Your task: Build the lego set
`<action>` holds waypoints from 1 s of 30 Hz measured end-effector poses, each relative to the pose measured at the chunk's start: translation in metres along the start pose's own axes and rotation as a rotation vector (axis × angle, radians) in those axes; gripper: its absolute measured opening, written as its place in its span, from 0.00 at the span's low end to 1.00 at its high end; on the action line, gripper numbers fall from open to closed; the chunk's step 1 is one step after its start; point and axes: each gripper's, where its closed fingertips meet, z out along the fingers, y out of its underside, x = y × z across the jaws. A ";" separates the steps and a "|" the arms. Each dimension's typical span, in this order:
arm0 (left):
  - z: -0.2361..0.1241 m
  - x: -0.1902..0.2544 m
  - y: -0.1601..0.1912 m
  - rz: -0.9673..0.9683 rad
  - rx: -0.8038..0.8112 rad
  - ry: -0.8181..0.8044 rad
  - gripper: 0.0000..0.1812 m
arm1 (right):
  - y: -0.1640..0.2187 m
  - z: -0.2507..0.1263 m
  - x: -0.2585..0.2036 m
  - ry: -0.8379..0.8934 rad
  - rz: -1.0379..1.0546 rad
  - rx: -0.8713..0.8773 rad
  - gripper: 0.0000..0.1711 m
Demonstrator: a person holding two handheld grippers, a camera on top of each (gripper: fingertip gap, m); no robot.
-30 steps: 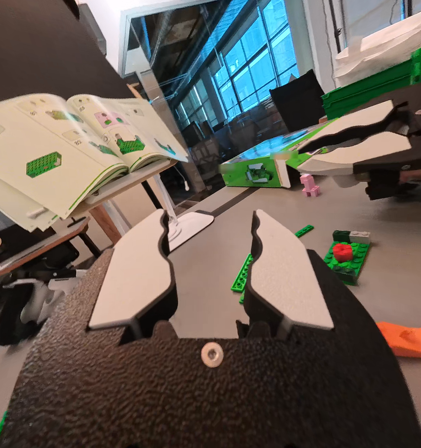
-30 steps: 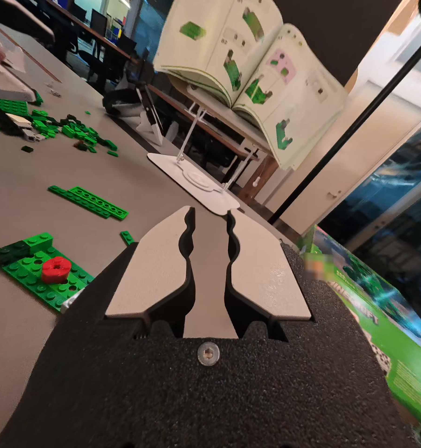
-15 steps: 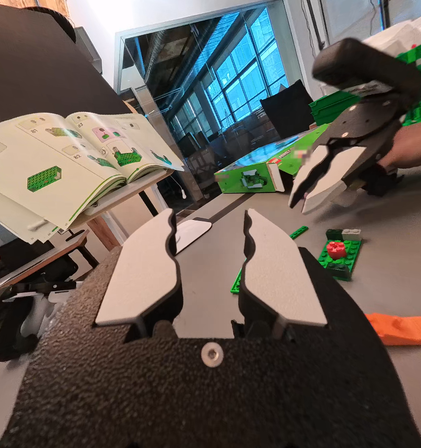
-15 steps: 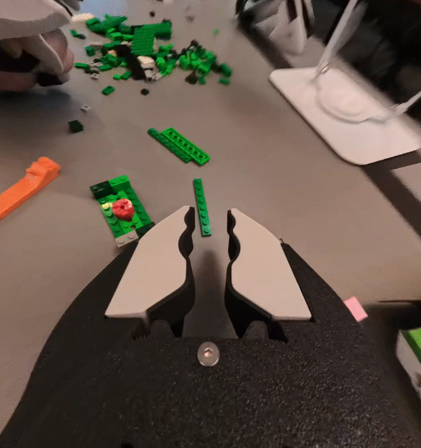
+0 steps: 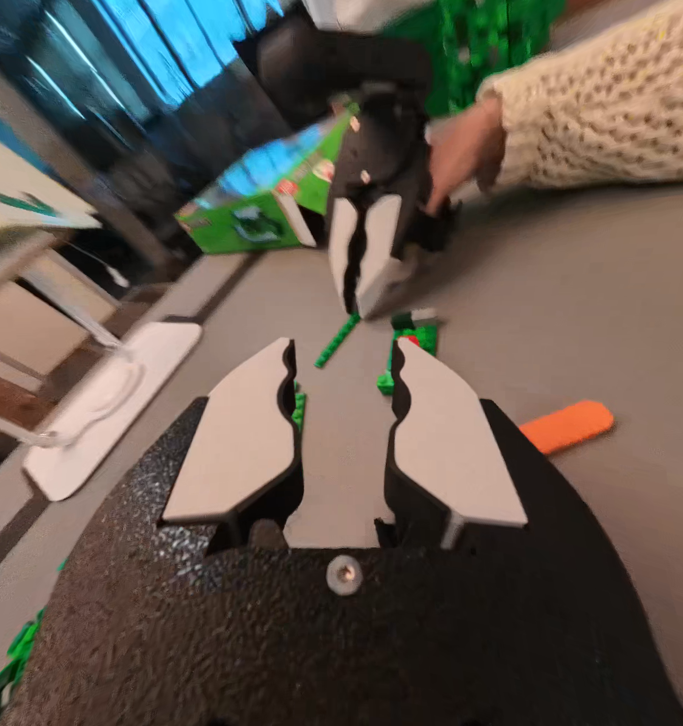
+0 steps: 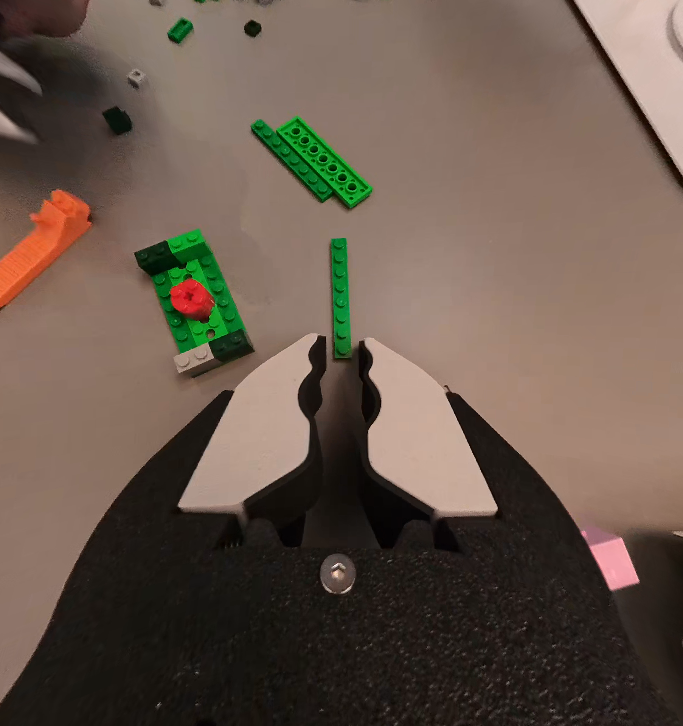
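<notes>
A thin one-stud-wide green plate (image 6: 340,297) lies flat on the grey table, its near end just in front of my right gripper (image 6: 342,343), which is open and empty, pointing down at it. The small green build with a red round piece (image 6: 192,299) sits to its left. Two longer green plates (image 6: 311,161) lie side by side beyond. In the left wrist view my left gripper (image 5: 344,349) is open and empty, hovering low; the right gripper (image 5: 357,306) shows ahead of it, tips at the far end of the thin plate (image 5: 336,341).
An orange brick separator (image 6: 29,251) lies left of the build. Small loose pieces (image 6: 118,120) are scattered beyond. The white base of the book stand (image 5: 108,396) is at the left, the green set box (image 5: 253,212) farther back. A pink piece (image 6: 611,565) lies by my right gripper. Some 12 cm of space lies between my two pairs of fingers. To the orange brick separator (image 6: 29,251): left tips about 8 cm, right tips about 15 cm.
My right gripper has tilted down and dropped close to the table, over the near end of the thin green plate. My left gripper has swung right and lower, toward the build.
</notes>
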 end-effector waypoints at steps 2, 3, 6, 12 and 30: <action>0.012 0.011 0.012 0.011 -0.109 0.088 0.28 | -0.001 0.001 -0.001 -0.008 -0.018 -0.009 0.04; 0.016 0.014 0.016 0.017 -0.138 0.120 0.29 | -0.001 0.001 -0.001 -0.011 -0.020 -0.009 0.03; 0.024 0.023 0.029 -0.031 -0.232 0.237 0.30 | -0.003 0.001 -0.001 -0.009 -0.031 0.021 0.00; 0.026 0.024 0.039 -0.159 -0.243 0.307 0.32 | -0.005 -0.001 -0.001 -0.010 -0.036 0.055 0.00; 0.003 0.004 0.028 -0.153 -0.183 0.285 0.26 | -0.005 0.007 -0.039 -0.303 -0.320 -0.213 0.07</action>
